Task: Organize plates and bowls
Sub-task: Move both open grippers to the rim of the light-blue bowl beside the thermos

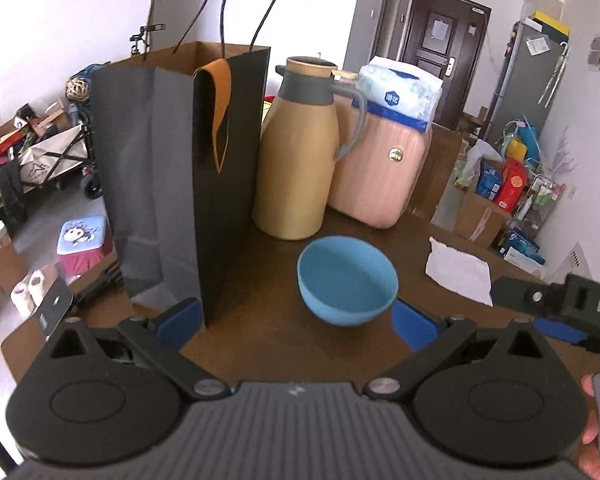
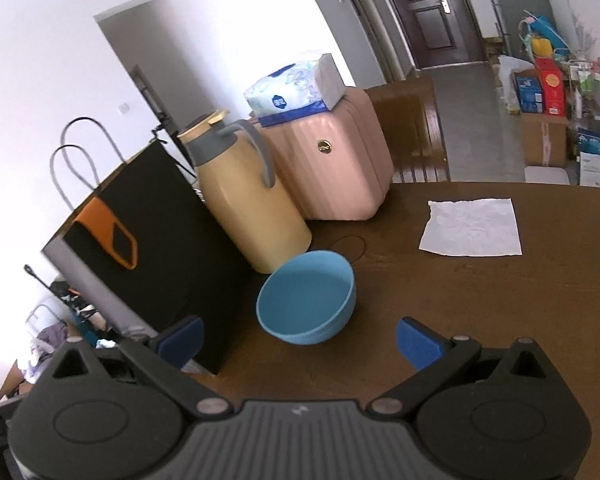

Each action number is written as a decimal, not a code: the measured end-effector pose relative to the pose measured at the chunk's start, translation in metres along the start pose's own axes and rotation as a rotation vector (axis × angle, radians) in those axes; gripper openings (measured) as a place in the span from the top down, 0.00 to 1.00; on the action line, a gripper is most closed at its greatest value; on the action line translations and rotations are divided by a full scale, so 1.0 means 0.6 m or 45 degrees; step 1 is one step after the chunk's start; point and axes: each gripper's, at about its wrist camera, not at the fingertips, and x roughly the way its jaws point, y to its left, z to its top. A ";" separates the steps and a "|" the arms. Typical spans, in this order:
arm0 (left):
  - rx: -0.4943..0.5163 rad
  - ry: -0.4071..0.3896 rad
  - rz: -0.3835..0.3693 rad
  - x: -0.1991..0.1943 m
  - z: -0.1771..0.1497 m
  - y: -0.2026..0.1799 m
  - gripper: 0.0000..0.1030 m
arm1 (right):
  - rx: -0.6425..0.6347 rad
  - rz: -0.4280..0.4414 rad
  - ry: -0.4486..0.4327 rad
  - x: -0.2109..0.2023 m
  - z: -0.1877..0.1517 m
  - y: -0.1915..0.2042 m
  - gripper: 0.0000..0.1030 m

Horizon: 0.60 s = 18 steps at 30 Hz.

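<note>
Blue bowl [image 1: 347, 280] on the brown table [image 1: 260, 340], slightly blurred; left claw [image 1: 296, 320] and right claw [image 2: 300, 340] both spread wide (empty), paper bag [image 1: 172, 176] hiding the table's left side

The blue bowl [image 1: 347, 280] is looking like smooth matt plastic, sitting on a dark wooden table [image 2: 460, 300] that is showing a faint sheen. The tall bag [image 1: 172, 176] is reading as matt paper — black and grey — while the tan jug [image 1: 300, 160] is giving off a soft satin finish. The white napkin [image 2: 472, 227] is lying crinkled — thin paper.
</note>
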 end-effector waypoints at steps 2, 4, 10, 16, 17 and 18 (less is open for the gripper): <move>0.018 0.013 -0.019 0.019 0.020 0.003 0.00 | 0.010 -0.043 -0.001 0.018 0.013 0.008 0.00; 0.033 0.037 -0.034 0.047 0.036 0.003 0.00 | 0.007 -0.080 -0.007 0.033 0.022 0.015 0.00; 0.067 0.138 -0.068 0.130 0.067 -0.008 0.00 | 0.019 -0.187 0.028 0.087 0.048 0.012 0.00; 0.123 0.175 -0.030 0.203 0.084 -0.025 0.00 | -0.016 -0.283 0.079 0.141 0.061 -0.006 0.00; 0.124 0.188 -0.025 0.215 0.088 -0.026 0.00 | -0.014 -0.286 0.089 0.150 0.063 -0.010 0.00; 0.127 0.201 -0.022 0.228 0.091 -0.027 0.00 | -0.012 -0.287 0.099 0.161 0.065 -0.013 0.00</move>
